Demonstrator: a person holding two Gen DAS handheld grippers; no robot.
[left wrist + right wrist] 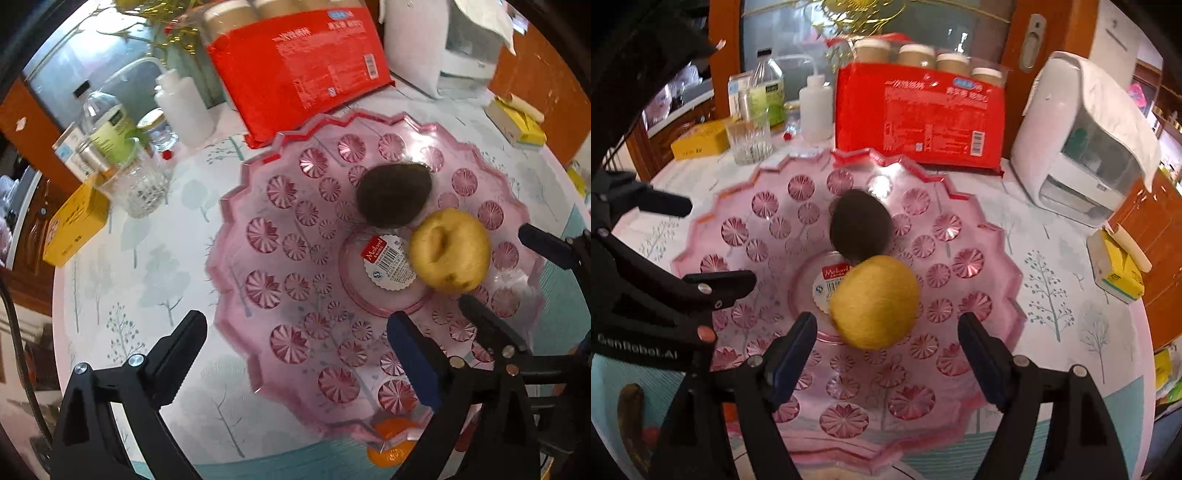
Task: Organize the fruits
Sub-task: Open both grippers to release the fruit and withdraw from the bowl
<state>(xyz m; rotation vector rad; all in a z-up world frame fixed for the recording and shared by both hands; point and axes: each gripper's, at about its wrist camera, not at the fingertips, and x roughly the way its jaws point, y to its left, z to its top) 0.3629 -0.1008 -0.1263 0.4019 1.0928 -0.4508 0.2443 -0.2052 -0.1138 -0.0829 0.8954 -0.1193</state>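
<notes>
A pink glass fruit plate (295, 258) (960, 266) lies on the table. In it sit a dark avocado (393, 195) (860, 229) and a yellow pear-like fruit (450, 254) (875, 301), touching each other. My left gripper (295, 354) is open and empty over the plate's near left part. My right gripper (886, 350) is open and empty, its jaws just short of the yellow fruit; it also shows in the left wrist view (509, 280). An orange fruit (391, 443) lies under the plate's near rim.
A red packet (299, 62) (919, 118) with jars leans behind the plate. A glass tumbler (142, 184) (750, 142), bottles (107, 125), and a yellow box (74, 225) stand at the left. A white appliance (1086, 147) and a yellow carton (1115, 266) stand at the right.
</notes>
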